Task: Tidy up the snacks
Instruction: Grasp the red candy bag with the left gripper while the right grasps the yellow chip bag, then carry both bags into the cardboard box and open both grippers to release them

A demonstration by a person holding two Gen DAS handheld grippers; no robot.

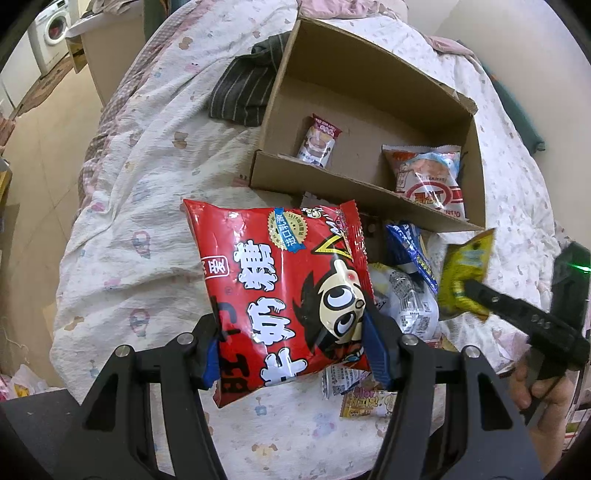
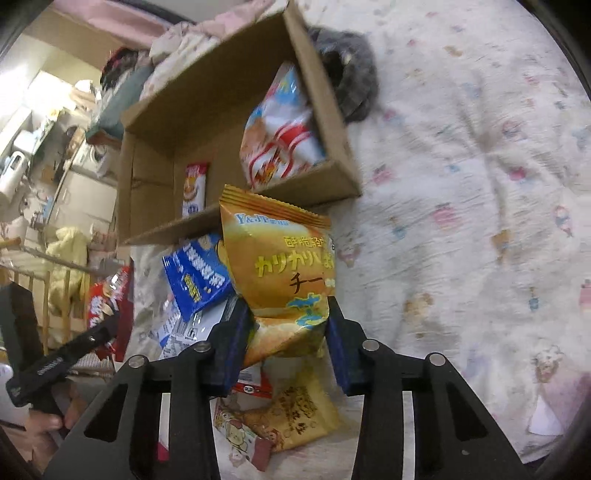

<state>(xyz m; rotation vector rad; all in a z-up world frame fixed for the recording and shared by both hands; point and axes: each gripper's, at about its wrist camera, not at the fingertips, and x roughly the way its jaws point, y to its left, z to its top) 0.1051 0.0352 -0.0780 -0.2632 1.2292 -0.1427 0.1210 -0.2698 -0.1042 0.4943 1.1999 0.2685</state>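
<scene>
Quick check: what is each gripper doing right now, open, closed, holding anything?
Left gripper: jaws closed on the red snack bag.
Right gripper: jaws closed on the yellow snack bag.

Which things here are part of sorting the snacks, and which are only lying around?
Part of the job:
- red bag, held in the left gripper
- yellow bag, held in the right gripper
- cardboard box with two packets already inside
- blue packet and other loose snacks beside the box

Only lying around:
- striped cloth
- bedsheet
- washing machine
</scene>
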